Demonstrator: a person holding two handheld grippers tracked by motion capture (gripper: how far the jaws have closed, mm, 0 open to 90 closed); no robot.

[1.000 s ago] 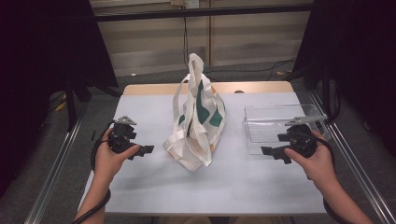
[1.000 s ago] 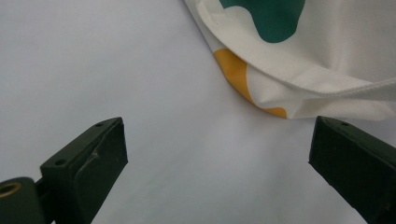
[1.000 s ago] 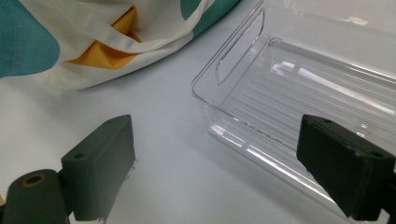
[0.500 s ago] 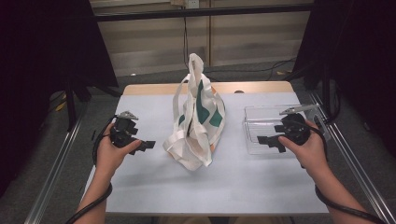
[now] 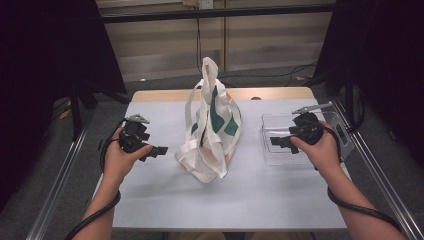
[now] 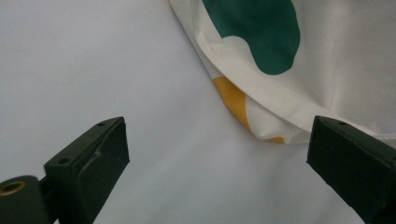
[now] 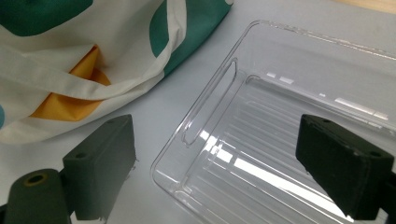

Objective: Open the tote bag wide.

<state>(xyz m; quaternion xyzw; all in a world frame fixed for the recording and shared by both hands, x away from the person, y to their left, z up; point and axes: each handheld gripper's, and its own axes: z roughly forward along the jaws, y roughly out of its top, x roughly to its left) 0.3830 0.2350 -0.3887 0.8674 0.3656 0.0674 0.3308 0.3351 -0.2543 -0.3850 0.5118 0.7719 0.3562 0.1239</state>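
Reading left to right: risks are listed first for each item, then pose.
Left gripper (image 5: 161, 150): jaws are spread wide and empty; if driven low at the bag's near-left hem, only the loose cloth may be pushed and bunched. It is held level in the left hand (image 5: 119, 159), pointed right at the bag.
Tote bag (image 5: 210, 127): stood slumped at the table's centre, handles up; a one-sided pull could be enough to topple it, judging by the soft cloth.
Clear tray (image 5: 280, 155): set right of the bag; it may be knocked or slid by a careless sweep.
Right gripper (image 5: 274, 142): jaws are released, nothing held; it is poised over the tray's left rim, pointed left.
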